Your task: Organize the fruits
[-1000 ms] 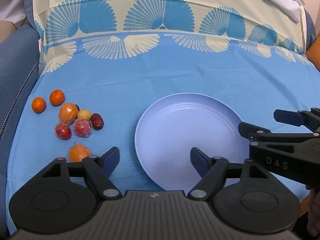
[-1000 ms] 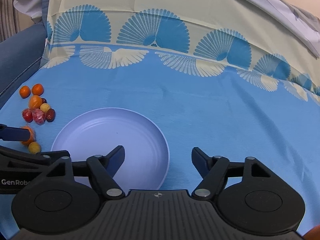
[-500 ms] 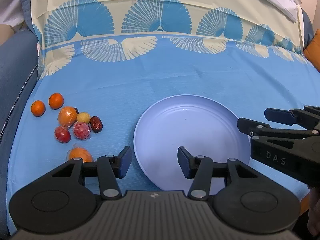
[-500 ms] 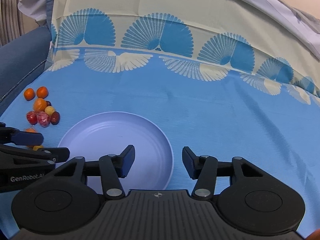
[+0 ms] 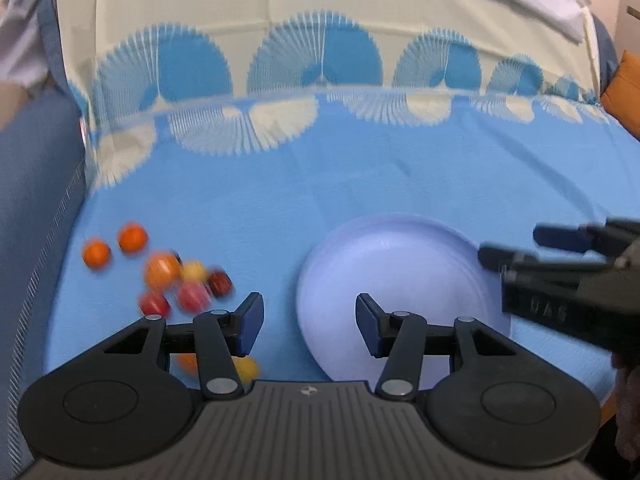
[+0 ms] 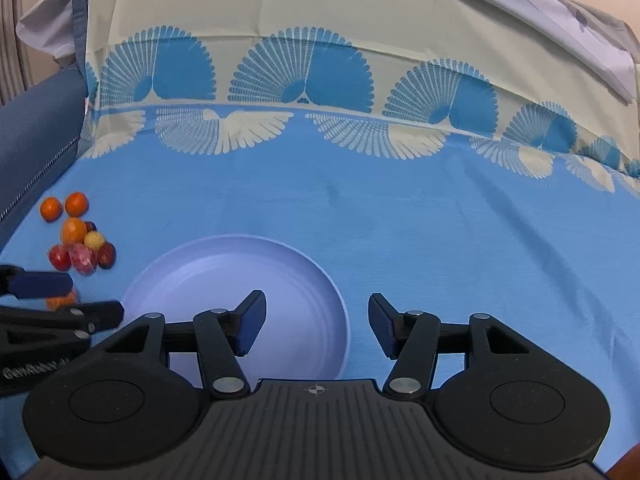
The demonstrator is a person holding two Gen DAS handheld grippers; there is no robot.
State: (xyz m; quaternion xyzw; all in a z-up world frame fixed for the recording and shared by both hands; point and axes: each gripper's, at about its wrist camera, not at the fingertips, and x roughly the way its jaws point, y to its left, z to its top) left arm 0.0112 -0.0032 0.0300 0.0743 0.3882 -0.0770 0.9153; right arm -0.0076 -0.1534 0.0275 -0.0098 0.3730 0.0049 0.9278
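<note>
A pale lilac plate [image 5: 400, 280] lies empty on the blue cloth; it also shows in the right wrist view [image 6: 224, 280]. A cluster of small orange, red and yellow fruits [image 5: 176, 280] lies left of the plate, also in the right wrist view [image 6: 80, 244]. An orange fruit [image 5: 188, 362] and a yellow one [image 5: 246, 368] sit partly hidden under my left gripper's left finger. My left gripper [image 5: 310, 324] is open and empty, between fruits and plate. My right gripper [image 6: 316, 326] is open and empty over the plate's right rim; it shows in the left wrist view [image 5: 560, 280].
The blue cloth [image 6: 400, 220] with a cream fan-pattern band [image 6: 304, 76] covers the surface. A dark blue cushioned edge [image 5: 36, 200] borders the left side. An orange cushion [image 5: 624, 88] sits at the far right.
My left gripper has swung left toward the fruits and its view is blurred. Both grippers narrowed from one second ago, then widened a little.
</note>
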